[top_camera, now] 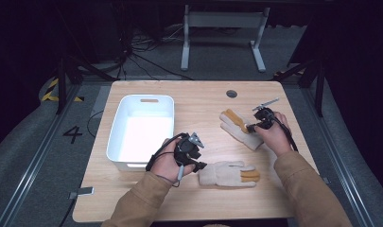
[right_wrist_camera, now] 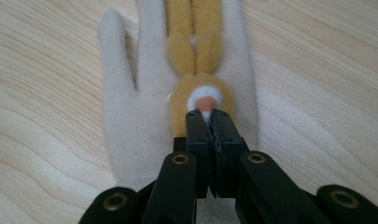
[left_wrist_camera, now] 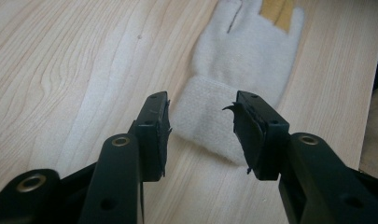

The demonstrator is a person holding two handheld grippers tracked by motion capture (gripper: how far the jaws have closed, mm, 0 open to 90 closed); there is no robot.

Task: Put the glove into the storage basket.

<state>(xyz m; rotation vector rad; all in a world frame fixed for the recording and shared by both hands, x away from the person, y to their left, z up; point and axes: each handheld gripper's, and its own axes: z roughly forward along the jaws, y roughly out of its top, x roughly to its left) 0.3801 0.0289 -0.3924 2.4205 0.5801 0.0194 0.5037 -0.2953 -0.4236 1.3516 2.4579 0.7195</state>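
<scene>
Two cream gloves with yellow patches lie on the wooden table point(top_camera: 203, 101). At the front, the near glove point(top_camera: 227, 174) point(left_wrist_camera: 242, 51) lies with its cuff pointing left. My left gripper point(top_camera: 201, 165) point(left_wrist_camera: 203, 135) stands open at that cuff, which lies between the jaws without the pads pressing on it. Farther back on the right is the far glove point(top_camera: 236, 128) point(right_wrist_camera: 135, 116), fingers pointing away. On its yellow patch my right gripper point(top_camera: 249, 127) point(right_wrist_camera: 209, 119) is shut, with the fabric pinched between the jaw tips.
A white plastic bin point(top_camera: 114, 127) stands on the left half of the table, close to my left hand. A round cable hole point(top_camera: 231, 93) sits near the far edge. Beyond the table are a metal frame's legs point(top_camera: 184, 52) and cables on the floor.
</scene>
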